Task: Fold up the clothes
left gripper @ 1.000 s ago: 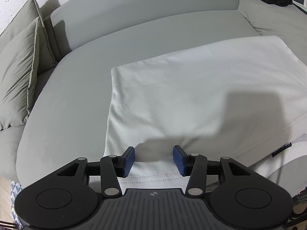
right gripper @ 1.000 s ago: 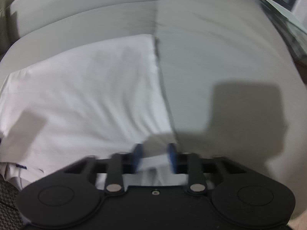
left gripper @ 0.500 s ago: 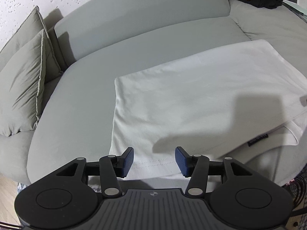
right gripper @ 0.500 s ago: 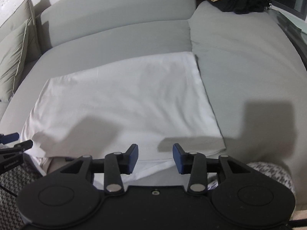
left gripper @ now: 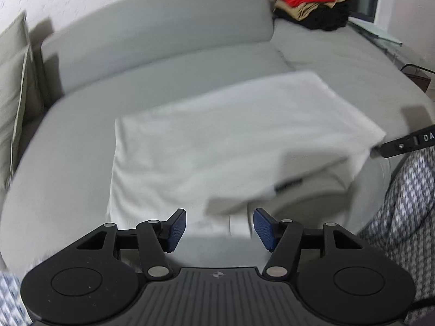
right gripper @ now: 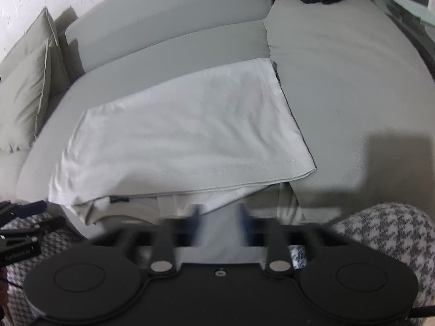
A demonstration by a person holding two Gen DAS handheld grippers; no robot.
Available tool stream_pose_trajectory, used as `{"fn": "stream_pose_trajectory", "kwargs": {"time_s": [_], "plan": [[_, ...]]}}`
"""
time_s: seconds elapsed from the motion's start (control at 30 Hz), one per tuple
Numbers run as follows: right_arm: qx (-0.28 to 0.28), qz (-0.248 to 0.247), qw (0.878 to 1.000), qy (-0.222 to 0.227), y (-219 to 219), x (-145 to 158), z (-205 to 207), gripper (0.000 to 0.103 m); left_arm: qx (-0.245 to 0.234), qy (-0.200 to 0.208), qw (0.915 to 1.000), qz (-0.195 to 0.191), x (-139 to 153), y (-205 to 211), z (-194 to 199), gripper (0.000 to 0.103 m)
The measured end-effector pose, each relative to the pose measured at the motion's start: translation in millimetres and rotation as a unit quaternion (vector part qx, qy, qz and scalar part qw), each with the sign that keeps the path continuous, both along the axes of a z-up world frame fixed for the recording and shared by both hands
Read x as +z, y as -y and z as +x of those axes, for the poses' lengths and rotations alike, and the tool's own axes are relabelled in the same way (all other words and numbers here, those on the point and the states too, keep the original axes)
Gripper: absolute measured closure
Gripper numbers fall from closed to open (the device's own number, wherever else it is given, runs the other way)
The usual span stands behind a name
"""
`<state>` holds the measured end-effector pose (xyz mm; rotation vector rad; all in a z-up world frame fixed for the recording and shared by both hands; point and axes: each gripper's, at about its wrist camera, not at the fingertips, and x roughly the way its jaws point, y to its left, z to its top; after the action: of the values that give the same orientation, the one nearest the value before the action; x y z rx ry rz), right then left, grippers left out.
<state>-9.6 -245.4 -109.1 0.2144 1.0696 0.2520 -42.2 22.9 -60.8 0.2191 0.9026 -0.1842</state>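
A white cotton T-shirt lay spread on the seat of the grey fabric sofa, its upper layer doubled over toward the front edge, where a hemmed border and a small dark label showed. The left gripper stood wide and empty just short of that front edge. The right gripper was blurred, its jaws parted with nothing between them. I judged one fold laid down, with more likely needed. A pile of red, tan and black clothes sat at the far end.
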Motion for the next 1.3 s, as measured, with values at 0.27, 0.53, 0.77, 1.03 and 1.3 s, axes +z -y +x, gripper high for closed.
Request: {"fn": "stream_pose_trajectory", "kwargs": {"time_s": [0.27, 0.53, 0.77, 1.03, 1.3], "plan": [[0.005, 0.032, 0.999, -0.014, -39.4, -6.3, 52.3, 0.091, -0.017, 0.008, 0.9998, 0.011, -18.3, 29.8, 46.5, 0.053], [0.023, -0.012, 0.999, -0.028, -55.1, -35.8, 50.5, 0.088, -0.029, -0.014, 0.9989, 0.034, -51.5, 46.0, 58.3, 0.053], [0.019, 0.027, 0.999, -0.019, -25.6, -40.9, 9.7, 0.087, -0.034, -0.015, 0.9988, 0.031, -49.8, 39.0, 24.2, 0.053], [-0.027, 0.063, 0.997, -0.046, 23.4, -33.6, -21.0, 0.061, -0.021, 0.002, 0.9997, 0.009, -26.0, 19.9, -16.2, 0.052], [-0.205, 0.299, 0.930, -0.057, 84.4, -61.2, -5.2, 0.054, 0.016, 0.004, 0.9999, -0.003, -20.0, 13.7, -16.8, 0.048]]}}
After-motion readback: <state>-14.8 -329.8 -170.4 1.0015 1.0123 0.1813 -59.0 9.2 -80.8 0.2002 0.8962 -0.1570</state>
